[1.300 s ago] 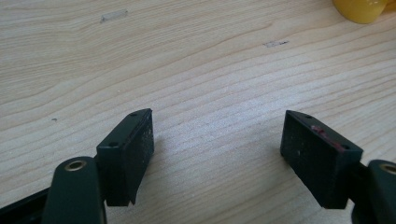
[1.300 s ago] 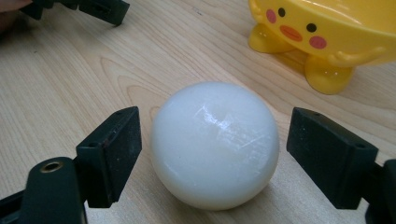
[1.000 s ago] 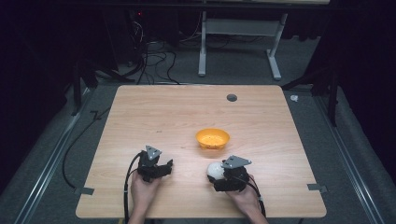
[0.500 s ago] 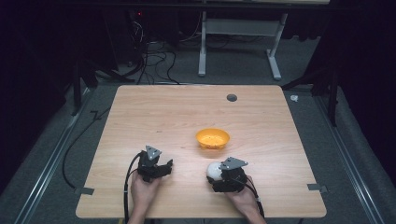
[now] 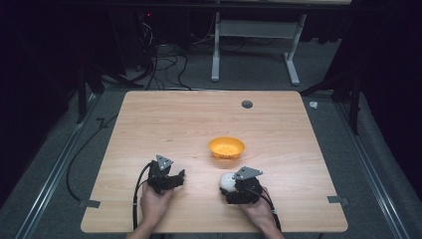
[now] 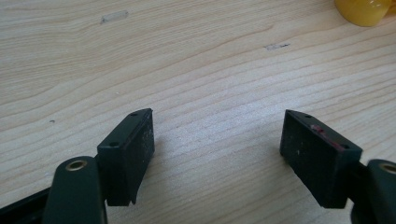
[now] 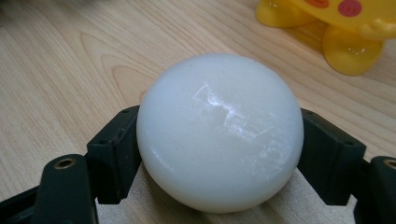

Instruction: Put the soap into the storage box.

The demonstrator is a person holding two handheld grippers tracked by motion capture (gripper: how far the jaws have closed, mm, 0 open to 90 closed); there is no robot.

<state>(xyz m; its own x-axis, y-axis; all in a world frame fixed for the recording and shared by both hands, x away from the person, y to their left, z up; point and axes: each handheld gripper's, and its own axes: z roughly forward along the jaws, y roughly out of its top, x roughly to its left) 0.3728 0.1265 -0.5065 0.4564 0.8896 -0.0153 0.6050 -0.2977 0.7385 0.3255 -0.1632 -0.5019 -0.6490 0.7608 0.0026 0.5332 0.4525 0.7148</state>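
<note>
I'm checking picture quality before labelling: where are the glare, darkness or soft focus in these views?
High view: the table is evenly lit, the floor and room behind it fall into near black. Right gripper view: a bright streak of glare sits on the white ball, and the yellow bowl behind is slightly soft. Left gripper view: the wood grain is sharp, with soft shadows under the open left gripper.
</note>
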